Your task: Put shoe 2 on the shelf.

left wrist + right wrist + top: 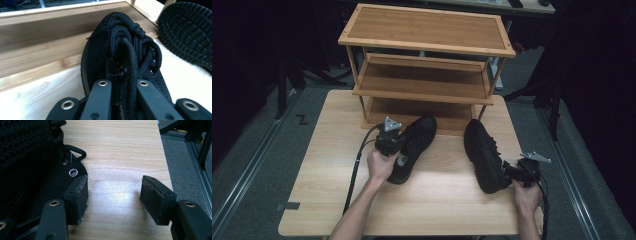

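Two black lace-up shoes lie on the wooden table (337,190). The left shoe (414,147) sits upright with its toe towards the shelf. My left gripper (398,145) grips it from behind, and in the left gripper view that gripper (122,80) is shut on the laced tongue of the shoe (100,57). The right shoe (482,155) lies on its side, sole (187,30) facing left. My right gripper (509,172) is at its heel end. In the right gripper view this gripper (115,198) is open over bare table, its left pad (77,200) beside the shoe's eyelet flap (30,157).
A three-tier bamboo shoe rack (427,30) stands at the table's far edge, its lowest shelf (50,37) just ahead of the left shoe. The table's right edge (166,165) is close to my right gripper, with grey floor and black frame legs beyond.
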Tool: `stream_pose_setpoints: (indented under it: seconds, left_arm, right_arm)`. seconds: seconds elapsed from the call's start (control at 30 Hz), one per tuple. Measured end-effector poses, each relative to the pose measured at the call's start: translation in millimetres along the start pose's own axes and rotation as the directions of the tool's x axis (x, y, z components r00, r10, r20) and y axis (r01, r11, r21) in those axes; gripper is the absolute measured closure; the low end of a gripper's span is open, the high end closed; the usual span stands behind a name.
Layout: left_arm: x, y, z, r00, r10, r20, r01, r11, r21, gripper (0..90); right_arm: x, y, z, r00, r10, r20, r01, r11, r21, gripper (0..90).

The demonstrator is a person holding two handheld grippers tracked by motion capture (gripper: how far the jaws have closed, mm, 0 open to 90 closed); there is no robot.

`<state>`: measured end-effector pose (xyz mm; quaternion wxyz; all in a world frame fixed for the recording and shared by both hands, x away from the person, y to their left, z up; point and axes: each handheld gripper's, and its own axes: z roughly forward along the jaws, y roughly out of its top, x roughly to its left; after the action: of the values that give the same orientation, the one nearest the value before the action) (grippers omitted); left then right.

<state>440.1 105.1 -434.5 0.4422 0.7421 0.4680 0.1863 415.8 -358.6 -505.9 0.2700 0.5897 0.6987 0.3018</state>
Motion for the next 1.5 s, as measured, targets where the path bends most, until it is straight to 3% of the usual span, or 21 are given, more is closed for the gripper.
stream_pose_setpoints:
  seconds: [0.2, 0.27, 0.47, 0.6, 0.73, 0.87, 1.0, 1.17, 1.33, 1.5]
  left_arm:
    - [12.6, 14.3, 11.5, 0.9982, -0.059, 0.009, 0.059, 0.9981, 0.019, 88.2]
    - [13.3, 21.5, 10.9, 0.9992, -0.039, -0.012, 0.039, 0.9989, 0.024, 88.2]
    - [23.7, 35.5, 10.5, 0.9972, -0.062, -0.04, 0.063, 0.998, 0.002, 88.2]
    - [28.4, 40.4, 17.7, 0.9961, -0.056, -0.068, 0.057, 0.9983, 0.01, 88.2]
    - [30.8, 48.3, 26.2, 0.9934, -0.053, -0.102, 0.052, 0.9986, -0.011, 88.1]
    - [35.9, 56.4, 39.1, 0.9886, -0.084, -0.125, 0.078, 0.9959, -0.045, 88.1]
    - [35.7, 59.6, 50.1, 0.9847, -0.08, -0.155, 0.071, 0.9954, -0.065, 88.2]
    - [37.5, 58.9, 58.3, 0.9724, -0.105, -0.208, 0.082, 0.9896, -0.118, 88.1]
    - [38.1, 58.2, 64.2, 0.9656, -0.108, -0.236, 0.078, 0.9881, -0.133, 88.1]
    - [39.3, 54.9, 74.2, 0.9641, -0.095, -0.248, 0.068, 0.9909, -0.116, 88.0]
  right_arm:
    - [-0.3, 0.2, 0.1, 1.0, 0.0, -0.006, 0.0, 1.0, 0.001, 39.3]
    - [0.1, 0.2, 0.0, 1.0, 0.0, -0.006, 0.0, 1.0, 0.001, 39.3]
    - [0.1, 0.2, 0.1, 1.0, -0.001, -0.006, 0.001, 1.0, 0.001, 39.3]
    - [0.1, 0.1, 0.0, 1.0, -0.001, -0.008, 0.001, 1.0, 0.001, 39.3]
    - [0.0, 0.1, 0.1, 1.0, -0.003, -0.009, 0.003, 1.0, 0.0, 39.2]
    - [0.5, -0.2, -0.1, 0.9999, -0.007, -0.01, 0.007, 1.0, 0.001, 38.1]
    - [1.5, -0.5, -0.5, 0.9998, -0.013, -0.012, 0.013, 1.0, 0.002, 37.7]
    - [1.5, -0.5, -0.5, 0.9998, -0.013, -0.013, 0.013, 1.0, 0.002, 37.7]
    - [1.5, -0.5, -0.5, 0.9998, -0.013, -0.013, 0.013, 1.0, 0.002, 37.7]
    - [1.6, -0.5, -0.5, 0.9998, -0.013, -0.013, 0.013, 1.0, 0.002, 37.4]
